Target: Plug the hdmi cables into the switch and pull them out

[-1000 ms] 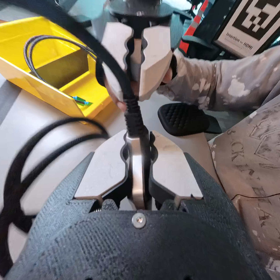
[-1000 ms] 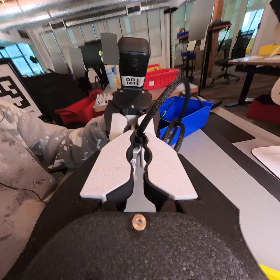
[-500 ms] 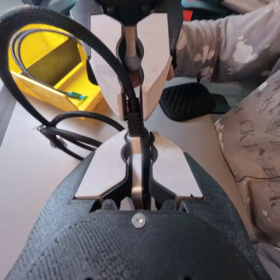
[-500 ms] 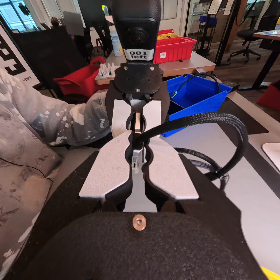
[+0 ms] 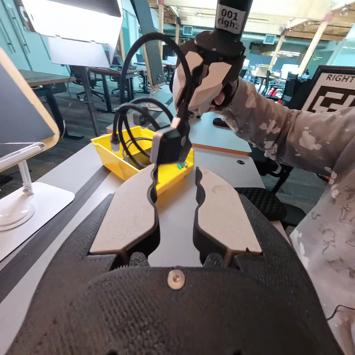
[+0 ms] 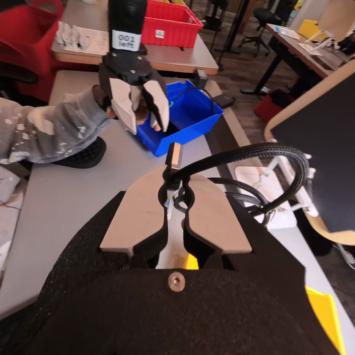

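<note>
HDMI cable [image 6: 249,153]: braided black fabric sheath, matt. Switch [image 5: 169,148]: matt black body, brushed metal edge. Yellow bin [image 5: 119,163], at 11 o'clock: glossy plastic.

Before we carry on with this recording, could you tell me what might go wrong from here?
1. The switch hangs in the air from the HDMI cable alone, which the right gripper clamps. The left gripper is open and apart from it, so the switch could slip off and fall towards the yellow bin.
2. The cable's loose loops and free plug dangle and may snag on the bin.
</note>
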`<action>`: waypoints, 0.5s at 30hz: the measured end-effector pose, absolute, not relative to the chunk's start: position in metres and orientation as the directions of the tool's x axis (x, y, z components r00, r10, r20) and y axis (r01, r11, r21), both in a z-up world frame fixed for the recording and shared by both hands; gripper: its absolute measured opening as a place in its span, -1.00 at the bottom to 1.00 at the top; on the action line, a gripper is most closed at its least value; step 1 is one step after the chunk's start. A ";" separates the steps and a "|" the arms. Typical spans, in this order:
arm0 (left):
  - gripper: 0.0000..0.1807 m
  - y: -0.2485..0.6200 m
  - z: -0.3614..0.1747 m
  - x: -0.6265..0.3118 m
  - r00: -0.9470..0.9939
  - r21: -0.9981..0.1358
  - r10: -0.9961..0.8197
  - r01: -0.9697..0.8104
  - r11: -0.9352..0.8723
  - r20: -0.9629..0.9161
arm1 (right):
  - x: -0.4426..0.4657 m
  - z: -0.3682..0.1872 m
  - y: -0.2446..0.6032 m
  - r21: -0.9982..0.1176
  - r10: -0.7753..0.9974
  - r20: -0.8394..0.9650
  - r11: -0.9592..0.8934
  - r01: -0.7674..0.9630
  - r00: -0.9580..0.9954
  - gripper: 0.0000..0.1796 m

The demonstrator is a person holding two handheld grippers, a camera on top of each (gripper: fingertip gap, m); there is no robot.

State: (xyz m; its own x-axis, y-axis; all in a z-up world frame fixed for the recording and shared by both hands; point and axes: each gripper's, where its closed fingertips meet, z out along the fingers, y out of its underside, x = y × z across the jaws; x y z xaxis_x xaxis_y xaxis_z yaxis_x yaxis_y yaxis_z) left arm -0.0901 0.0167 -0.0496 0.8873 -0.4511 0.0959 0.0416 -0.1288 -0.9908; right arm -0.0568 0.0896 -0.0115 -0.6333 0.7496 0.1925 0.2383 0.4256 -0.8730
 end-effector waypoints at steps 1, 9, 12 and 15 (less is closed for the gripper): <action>-0.58 0.016 -0.048 -0.093 0.893 -0.991 -0.440 0.048 -0.127 0.099 | -0.059 -0.007 0.098 -0.865 0.764 0.217 0.439 0.243 -0.608 -0.87; -0.56 0.015 -0.042 -0.115 0.940 -0.990 -0.319 0.096 -0.101 0.124 | -0.080 -0.007 0.192 -0.758 0.827 0.446 0.553 0.346 -0.343 -0.86; -0.55 0.014 -0.039 -0.123 0.955 -0.992 -0.274 0.095 -0.079 0.114 | -0.084 -0.020 0.231 -0.727 0.831 0.490 0.556 0.403 -0.263 -0.86; -0.54 0.012 -0.037 -0.127 0.960 -0.992 -0.255 0.102 -0.071 0.117 | -0.086 -0.038 0.268 -0.692 0.824 0.530 0.556 0.460 -0.199 -0.86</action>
